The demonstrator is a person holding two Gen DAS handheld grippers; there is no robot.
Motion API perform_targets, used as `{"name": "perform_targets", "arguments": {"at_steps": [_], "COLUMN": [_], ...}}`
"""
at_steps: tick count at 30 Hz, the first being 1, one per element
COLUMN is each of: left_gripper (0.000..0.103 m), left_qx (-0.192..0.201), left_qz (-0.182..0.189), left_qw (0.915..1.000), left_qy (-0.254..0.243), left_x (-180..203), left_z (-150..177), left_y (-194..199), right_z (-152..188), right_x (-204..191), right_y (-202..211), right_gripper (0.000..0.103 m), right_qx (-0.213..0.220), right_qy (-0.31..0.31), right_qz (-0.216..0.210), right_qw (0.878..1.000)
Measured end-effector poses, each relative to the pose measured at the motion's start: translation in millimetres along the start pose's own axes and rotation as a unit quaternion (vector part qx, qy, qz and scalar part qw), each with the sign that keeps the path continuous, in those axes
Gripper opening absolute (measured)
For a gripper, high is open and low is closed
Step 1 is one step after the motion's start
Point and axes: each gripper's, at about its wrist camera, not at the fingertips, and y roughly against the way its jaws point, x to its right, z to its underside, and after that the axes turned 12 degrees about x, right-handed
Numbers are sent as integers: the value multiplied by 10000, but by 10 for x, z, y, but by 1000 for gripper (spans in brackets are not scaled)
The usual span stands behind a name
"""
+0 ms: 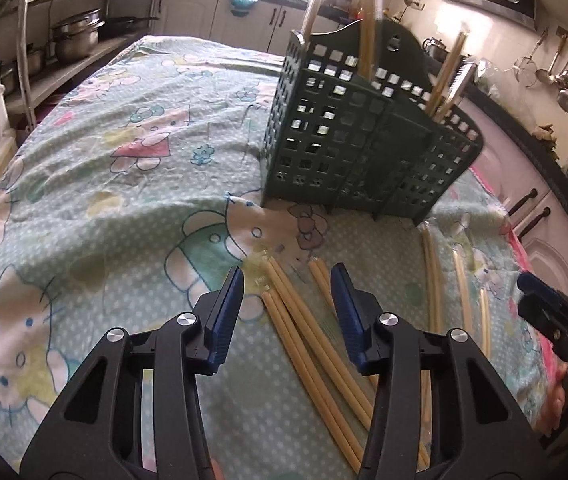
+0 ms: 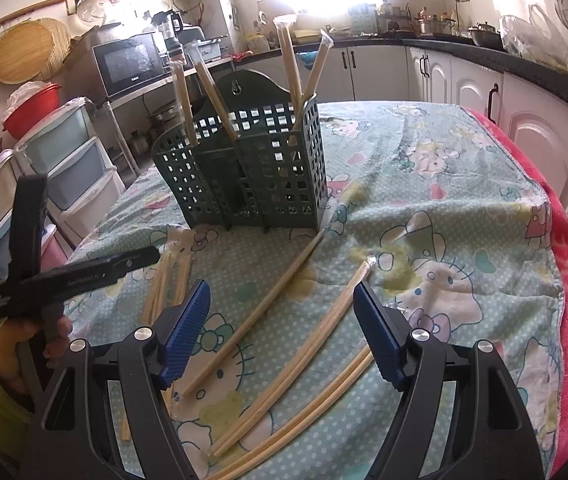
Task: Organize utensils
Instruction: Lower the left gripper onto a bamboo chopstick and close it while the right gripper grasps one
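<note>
Because the wrapped chopsticks lie bunched on the cloth directly under and between the pads of our left gripper, which stands part-open with nothing pinched, we judge that closing here could catch several at once or let the slick sleeves slip out. Our right gripper is spread wide and empty over more chopsticks. Ahead of both stands the green basket; a tilted stick could jam in its grid or tip it.
</note>
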Motion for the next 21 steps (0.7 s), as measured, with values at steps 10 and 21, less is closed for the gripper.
{"name": "perform_targets", "arguments": {"at_steps": [10, 21], "left_gripper": [30, 10], "left_qx": [-417, -492], "left_qz": [-2, 9], "left_qw": [9990, 9986], "left_qy": [-150, -212], "left_x": [-18, -23], "left_z": [-75, -151], "left_y": [-370, -498], "right_z": [18, -32], "right_x": [176, 415], "right_y": [-183, -561], "right_gripper": [71, 62], "right_qx": [-285, -708], "right_qy": [-210, -468], "right_qz": [102, 280], "right_qw": [9993, 9960]}}
